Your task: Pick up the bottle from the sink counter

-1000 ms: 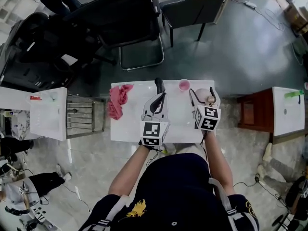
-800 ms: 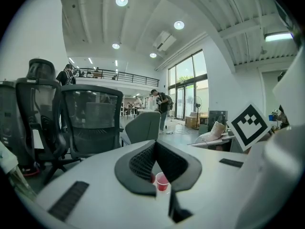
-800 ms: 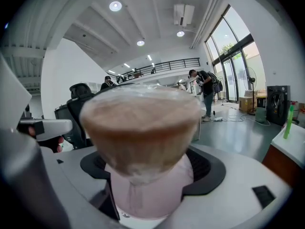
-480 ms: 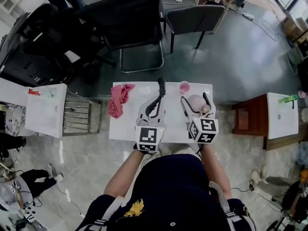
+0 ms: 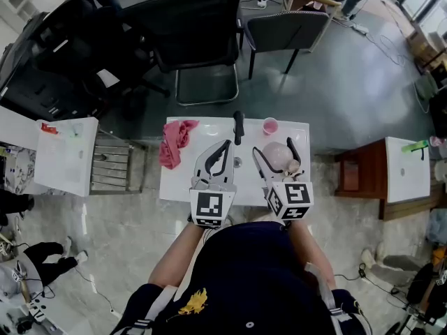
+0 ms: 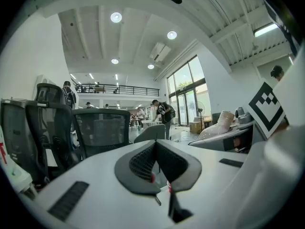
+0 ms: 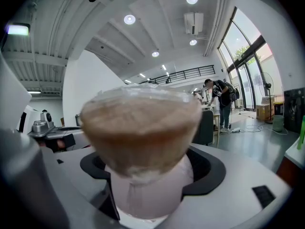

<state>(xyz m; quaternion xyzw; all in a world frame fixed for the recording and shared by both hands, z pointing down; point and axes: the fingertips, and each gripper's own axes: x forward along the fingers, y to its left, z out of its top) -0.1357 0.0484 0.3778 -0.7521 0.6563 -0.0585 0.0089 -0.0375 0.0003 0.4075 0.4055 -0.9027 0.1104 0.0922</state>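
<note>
In the head view a pinkish bottle (image 5: 280, 153) with a rounded top sits between the jaws of my right gripper (image 5: 274, 159), above the right half of the white sink counter (image 5: 180, 184). The right gripper view has the bottle (image 7: 143, 142) filling the middle, clamped between the black pads (image 7: 212, 171), with its base off the counter. My left gripper (image 5: 223, 147) hovers over the counter's middle; in the left gripper view its jaws (image 6: 156, 149) are pressed together with nothing between them.
A pink cloth (image 5: 174, 139) lies on the counter's left part. A black faucet (image 5: 239, 125) and a small pink cup (image 5: 269, 125) stand at its far edge. Black chairs (image 5: 188, 26) are beyond, a metal rack (image 5: 112, 162) to the left, a wooden stool (image 5: 356, 176) to the right.
The right gripper has come back toward me and to the left with the bottle in it, and the bottle looks larger. The left gripper has drawn back a little too.
</note>
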